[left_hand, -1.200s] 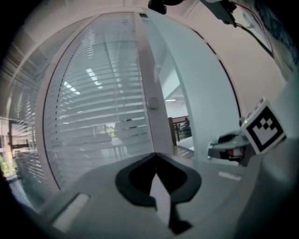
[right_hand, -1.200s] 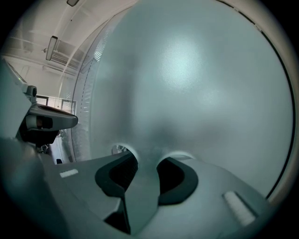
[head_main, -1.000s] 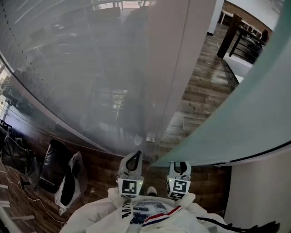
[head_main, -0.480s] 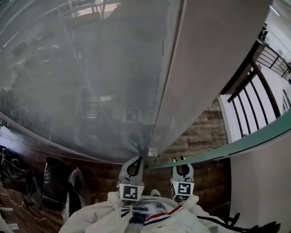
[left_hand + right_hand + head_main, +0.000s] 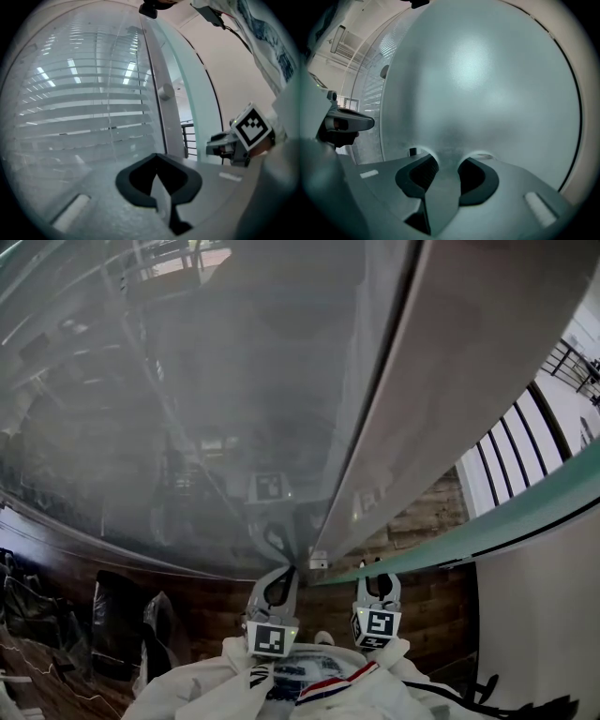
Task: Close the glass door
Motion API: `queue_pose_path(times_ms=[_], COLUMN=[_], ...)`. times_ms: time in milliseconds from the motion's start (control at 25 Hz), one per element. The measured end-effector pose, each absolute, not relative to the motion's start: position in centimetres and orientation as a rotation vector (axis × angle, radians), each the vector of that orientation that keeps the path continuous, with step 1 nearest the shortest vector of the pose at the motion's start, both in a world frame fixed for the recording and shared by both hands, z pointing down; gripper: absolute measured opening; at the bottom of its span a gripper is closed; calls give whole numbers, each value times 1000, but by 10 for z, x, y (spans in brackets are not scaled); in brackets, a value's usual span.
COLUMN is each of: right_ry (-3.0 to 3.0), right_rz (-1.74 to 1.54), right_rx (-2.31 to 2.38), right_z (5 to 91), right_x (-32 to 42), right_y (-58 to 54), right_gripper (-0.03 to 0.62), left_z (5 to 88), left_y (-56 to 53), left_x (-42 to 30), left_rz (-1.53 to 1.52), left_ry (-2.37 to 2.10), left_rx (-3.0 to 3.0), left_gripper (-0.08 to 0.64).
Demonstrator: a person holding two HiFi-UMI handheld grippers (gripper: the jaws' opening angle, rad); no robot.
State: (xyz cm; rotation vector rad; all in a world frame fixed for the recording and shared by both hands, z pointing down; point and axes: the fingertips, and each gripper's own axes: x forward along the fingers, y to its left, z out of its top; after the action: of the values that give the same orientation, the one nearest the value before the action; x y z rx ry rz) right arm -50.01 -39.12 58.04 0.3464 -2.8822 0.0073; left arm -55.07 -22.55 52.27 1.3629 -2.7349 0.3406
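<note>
Right hand-held gripper (image 5: 378,576) has its jaws spread with nothing pinched between them, and its tips sit at, perhaps touching, the frosted face of the glass door (image 5: 483,84). That door stands ajar, its green edge sweeping from the foot of the grey frame post (image 5: 412,381) out to the right. A wedge of wooden floor (image 5: 422,512) and a railing (image 5: 525,437) show through the gap. Left hand-held gripper (image 5: 284,574) is pressed together and empty, its tips just beside the small metal fitting (image 5: 319,562) at the foot of the post

The step in hand looks like swinging the door home against the post. It probably goes best with both right jaw tips flat on the glass, so the push does not skid across the smooth face. A steady, slow push that eases off near the frame should stop the glass from banging. The left one sits close to the closing gap, so it likely needs to stay on the side of the frosted glass wall (image 5: 187,427) and out of the pinch
</note>
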Motion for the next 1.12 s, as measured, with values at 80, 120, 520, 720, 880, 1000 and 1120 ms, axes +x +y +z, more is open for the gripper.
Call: queue_pose_path(times_ms=[80, 120, 520, 720, 880, 1000, 1120], right_ry=[-2879, -2876, -2884, -2888, -2891, -2895, -2894], right_rz=[7, 7, -8, -14, -18, -16, -13], right_rx=[346, 346, 352, 357, 370, 377, 380], right_z=[581, 581, 581, 580, 579, 576, 578], right_x=[-504, -505, -520, -527, -534, -539, -544], right_y=[-392, -392, -397, -400, -403, -405, -407], right_gripper=[129, 129, 129, 129, 129, 129, 129], left_z=[523, 524, 523, 522, 521, 521, 521], left_y=[-225, -225, -225, -225, -225, -225, -226], left_x=[-551, -551, -551, -550, -550, -549, -549], left_rz=[346, 350, 336, 342, 339, 341, 335], left_ry=[-2731, -2728, -2723, -2726, -2729, -2725, -2727], left_rx=[1362, 1362, 1350, 1353, 1356, 1359, 1361], left_gripper=[3, 3, 3, 3, 3, 3, 3])
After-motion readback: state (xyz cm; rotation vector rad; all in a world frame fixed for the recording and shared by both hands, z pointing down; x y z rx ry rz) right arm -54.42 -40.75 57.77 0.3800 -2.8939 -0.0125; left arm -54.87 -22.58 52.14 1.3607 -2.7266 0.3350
